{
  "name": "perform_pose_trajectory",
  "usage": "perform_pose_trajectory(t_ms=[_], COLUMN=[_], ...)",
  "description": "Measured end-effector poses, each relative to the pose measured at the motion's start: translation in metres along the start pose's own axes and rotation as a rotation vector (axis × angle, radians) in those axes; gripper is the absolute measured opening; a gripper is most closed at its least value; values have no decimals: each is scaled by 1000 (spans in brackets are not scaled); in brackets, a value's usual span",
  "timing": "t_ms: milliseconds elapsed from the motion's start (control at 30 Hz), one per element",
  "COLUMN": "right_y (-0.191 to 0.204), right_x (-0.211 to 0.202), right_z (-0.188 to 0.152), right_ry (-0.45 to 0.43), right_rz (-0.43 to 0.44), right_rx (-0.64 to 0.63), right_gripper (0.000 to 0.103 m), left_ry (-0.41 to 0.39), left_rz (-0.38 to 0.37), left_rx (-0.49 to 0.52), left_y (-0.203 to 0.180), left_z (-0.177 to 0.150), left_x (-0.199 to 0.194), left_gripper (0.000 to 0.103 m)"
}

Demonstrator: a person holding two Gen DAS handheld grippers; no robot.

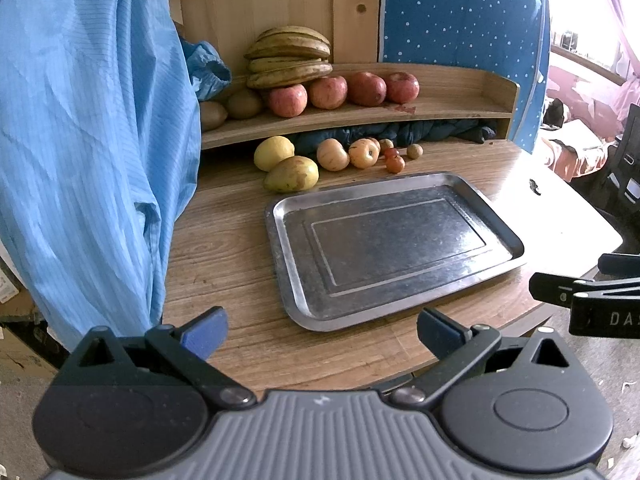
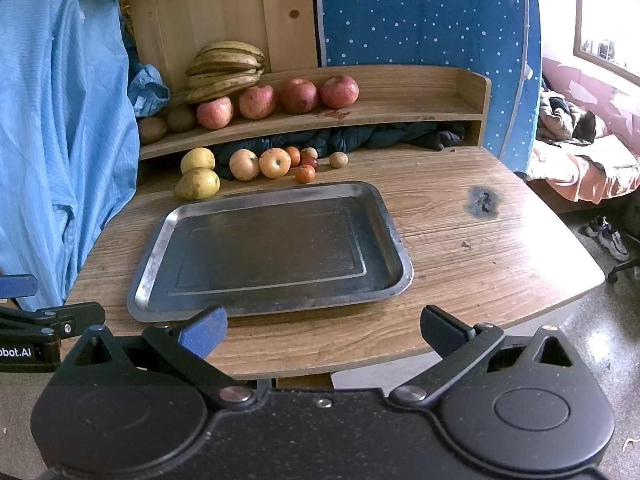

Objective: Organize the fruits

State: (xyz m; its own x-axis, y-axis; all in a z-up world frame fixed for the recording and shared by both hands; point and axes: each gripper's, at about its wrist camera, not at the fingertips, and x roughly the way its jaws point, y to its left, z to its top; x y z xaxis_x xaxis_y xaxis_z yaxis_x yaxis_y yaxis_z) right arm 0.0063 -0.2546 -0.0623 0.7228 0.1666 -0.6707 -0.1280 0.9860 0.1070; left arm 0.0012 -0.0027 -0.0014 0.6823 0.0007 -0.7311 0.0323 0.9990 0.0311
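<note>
The metal tray (image 2: 384, 216) lies flat on the wooden table (image 2: 480, 248) with nothing in it, long axis running 9 to 3 o'clock. At its 12 o'clock, loose fruits (image 2: 276, 163) sit in a row; bananas (image 2: 226, 68) and red apples (image 2: 298, 95) fill the shelf (image 2: 420, 110) above. Left gripper (image 1: 322, 330) and right gripper (image 2: 324, 330) hover with fingers spread wide, holding nothing.

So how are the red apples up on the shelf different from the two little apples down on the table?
The red apples sit in a row of four on the shelf, beside the bananas; the pale apples are a pair on the table, behind the tray. The shelf ones are deep red and look bigger; the table ones are yellowish-orange. Both kinds are round and lie untouched.
</note>
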Motion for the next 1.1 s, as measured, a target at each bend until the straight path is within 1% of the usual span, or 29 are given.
perform_pose_trajectory(t_ms=[1100], right_y=[-4], right_x=[13], right_z=[1], right_ry=[26], right_rz=[8], right_rx=[11], right_gripper=[102], left_ry=[34], left_rz=[7], left_rx=[12], left_y=[-3], left_z=[6], left_x=[15], left_gripper=[103])
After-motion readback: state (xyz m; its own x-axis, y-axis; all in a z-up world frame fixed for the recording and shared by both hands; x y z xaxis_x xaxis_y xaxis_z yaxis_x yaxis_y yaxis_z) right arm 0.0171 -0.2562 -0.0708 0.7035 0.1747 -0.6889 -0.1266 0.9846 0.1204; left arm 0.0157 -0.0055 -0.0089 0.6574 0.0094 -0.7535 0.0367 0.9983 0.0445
